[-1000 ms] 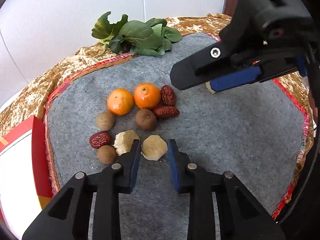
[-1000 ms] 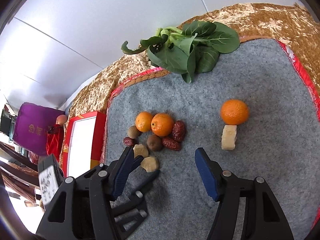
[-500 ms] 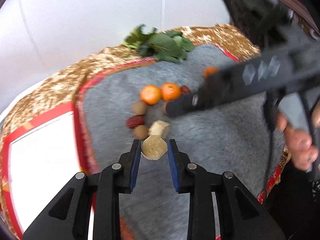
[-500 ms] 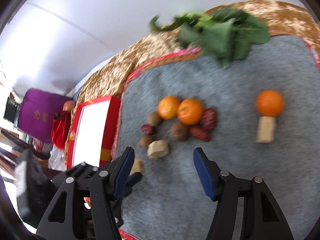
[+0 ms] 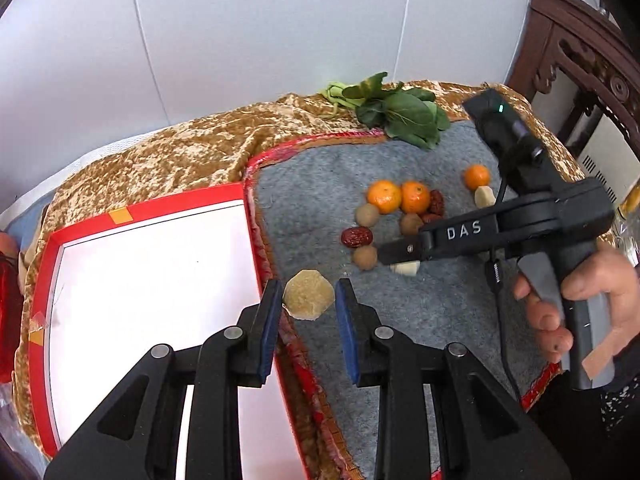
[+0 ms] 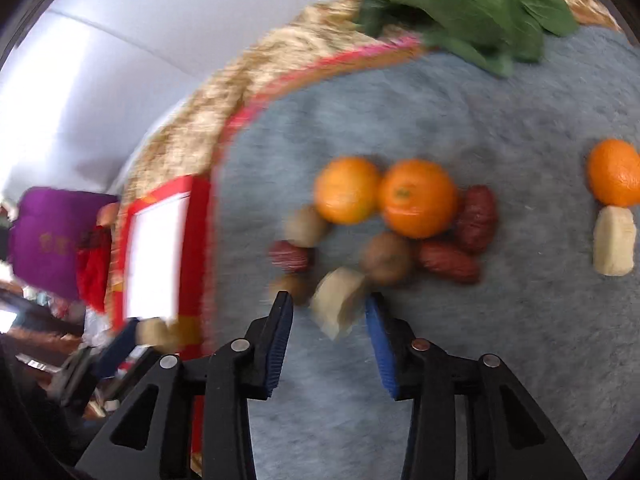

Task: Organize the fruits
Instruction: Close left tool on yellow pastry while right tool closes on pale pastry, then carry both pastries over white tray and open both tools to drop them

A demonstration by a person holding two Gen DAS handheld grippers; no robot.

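Tan faceted chunk [image 5: 308, 294] is pinched btwn my left fingers [image 5: 273, 312], held over the seam where the red box [image 5: 140, 212] meets the grey felt mat [image 5: 440, 312]. My right fingers [image 6: 375, 334] are spread w/ a pale wedge piece [image 6: 338, 302] lying btwn them on the mat; can't tell if they touch it, view's blurred. Behind it: two oranges [image 6: 384, 194], red dates [image 6: 460, 240], brown round fruits [image 6: 386, 258]. Third orange [image 6: 614, 172] sits apart, touching another pale piece [image 6: 614, 240]. Leafy greens [image 6: 460, 4] at the mat's far edge.
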